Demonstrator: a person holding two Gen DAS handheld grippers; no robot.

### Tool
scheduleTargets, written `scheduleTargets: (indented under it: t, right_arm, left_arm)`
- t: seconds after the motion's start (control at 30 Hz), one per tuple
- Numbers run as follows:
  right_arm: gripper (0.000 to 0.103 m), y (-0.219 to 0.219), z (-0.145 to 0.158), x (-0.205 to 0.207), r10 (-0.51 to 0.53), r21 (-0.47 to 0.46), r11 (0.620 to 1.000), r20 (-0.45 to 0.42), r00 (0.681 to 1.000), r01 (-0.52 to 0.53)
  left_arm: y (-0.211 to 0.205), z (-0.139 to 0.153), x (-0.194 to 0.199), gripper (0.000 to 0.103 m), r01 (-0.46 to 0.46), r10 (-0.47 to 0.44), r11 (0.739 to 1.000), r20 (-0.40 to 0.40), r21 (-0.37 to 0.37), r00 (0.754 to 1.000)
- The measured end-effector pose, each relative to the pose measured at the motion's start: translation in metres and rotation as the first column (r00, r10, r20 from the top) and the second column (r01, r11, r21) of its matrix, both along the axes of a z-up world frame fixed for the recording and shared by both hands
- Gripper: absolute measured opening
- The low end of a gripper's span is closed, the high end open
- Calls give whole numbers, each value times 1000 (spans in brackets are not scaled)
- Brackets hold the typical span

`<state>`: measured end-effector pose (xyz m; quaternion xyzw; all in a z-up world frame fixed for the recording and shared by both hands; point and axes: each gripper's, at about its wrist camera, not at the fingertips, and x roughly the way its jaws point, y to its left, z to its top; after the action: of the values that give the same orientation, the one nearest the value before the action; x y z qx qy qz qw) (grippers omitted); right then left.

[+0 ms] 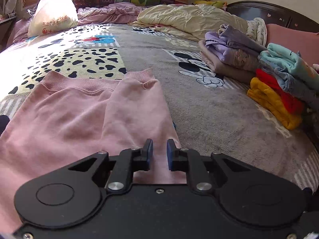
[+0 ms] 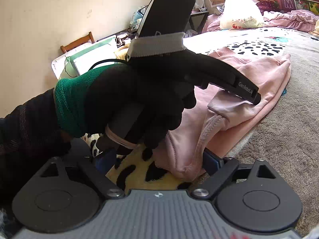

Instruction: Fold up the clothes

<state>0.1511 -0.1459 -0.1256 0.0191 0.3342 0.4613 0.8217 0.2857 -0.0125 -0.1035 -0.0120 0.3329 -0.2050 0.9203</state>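
Pink sweatshirt (image 1: 79, 115) ahead of the fingers: soft matt fleece, ribbed hem. Blanket (image 1: 209, 119) beyond the fingertips: fuzzy plush pile. Left gripper (image 1: 159, 153): matt black plastic, blue rubbery pads, shiny metal pivot screws.

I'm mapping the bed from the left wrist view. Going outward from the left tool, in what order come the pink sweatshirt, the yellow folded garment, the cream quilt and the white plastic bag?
1. Pink sweatshirt: directly under the left tool.
2. Yellow folded garment: right, bottom of the folded stack.
3. Cream quilt: far, right of centre.
4. White plastic bag: far left; too close to the quilt to call.
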Motion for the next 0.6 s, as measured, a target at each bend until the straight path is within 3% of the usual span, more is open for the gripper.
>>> scheduleTargets:
  t: [0.2,0.33,0.4,0.43,0.53,0.6]
  right_arm:
    - [90,-16,10,-13,21,4,1000,-18,1000,-21]
    - [90,-7,11,-19,26,-9,1000,17,1000,-26]
    - [90,3,8,-23,32,-73,997,42,999,-28]
    - [90,8,6,-25,36,-109,994,56,998,-29]
    - [90,13,2,-33,44,-168,985,86,995,-29]
    - [88,11,4,-38,45,-165,986,81,996,-31]
  left_arm:
    - [15,12,-27,12,118,-116,992,36,-54,993]
    - [24,-5,-44,12,235,-235,972,4,-24,972]
    - [23,-19,-50,12,239,-239,970,-3,53,971]
    - [25,-19,-54,12,238,-239,970,10,51,971]
    - [32,-10,-68,12,245,-246,969,77,23,966]
    - [41,-3,-78,12,270,-264,961,101,-53,959]
